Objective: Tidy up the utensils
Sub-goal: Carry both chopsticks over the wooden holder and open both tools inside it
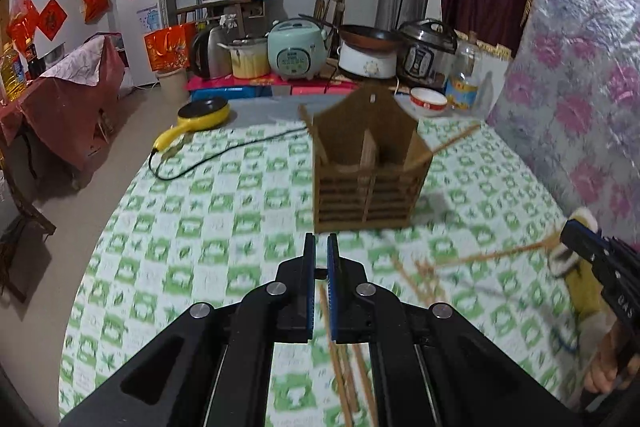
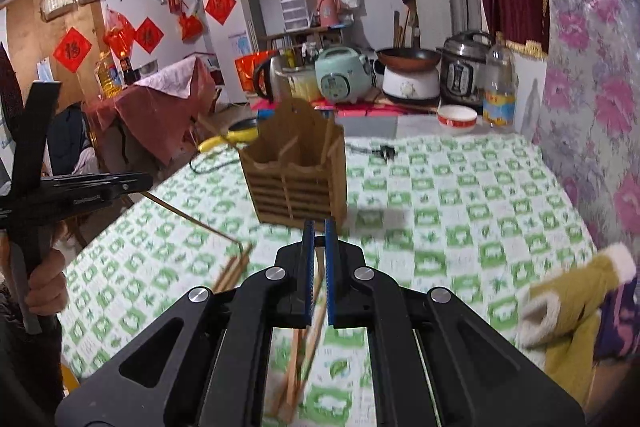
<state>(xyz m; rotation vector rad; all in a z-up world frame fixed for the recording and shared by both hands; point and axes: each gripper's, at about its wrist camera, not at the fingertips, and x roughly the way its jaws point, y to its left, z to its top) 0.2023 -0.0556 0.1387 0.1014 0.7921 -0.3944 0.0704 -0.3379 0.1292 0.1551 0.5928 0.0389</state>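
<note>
Your left gripper (image 1: 321,247) hovers over the green-checked tablecloth (image 1: 200,211), just short of the wooden utensil holder (image 1: 370,167). Its fingers stand nearly together with a narrow gap. Loose chopsticks (image 1: 348,367) lie on the cloth below that gap; you cannot tell from this view whether the pads touch any of them.

Your right gripper (image 2: 319,233) points at the same utensil holder (image 2: 298,173), which stands upright on the tablecloth (image 2: 460,211). Its fingers are also nearly together. A chopstick (image 2: 316,303) shows in the gap, but the frame is blurred and you cannot tell whether it is clamped or lies on the cloth beneath. More chopsticks (image 2: 232,273) lie to the left.

In the left view, the right gripper (image 1: 576,239) appears at the right edge with one chopstick (image 1: 500,253) reaching to its tip. Chopsticks (image 1: 316,135) already stand tilted in the holder's left compartment. A yellow pan (image 1: 204,113) rests farther back.
</note>
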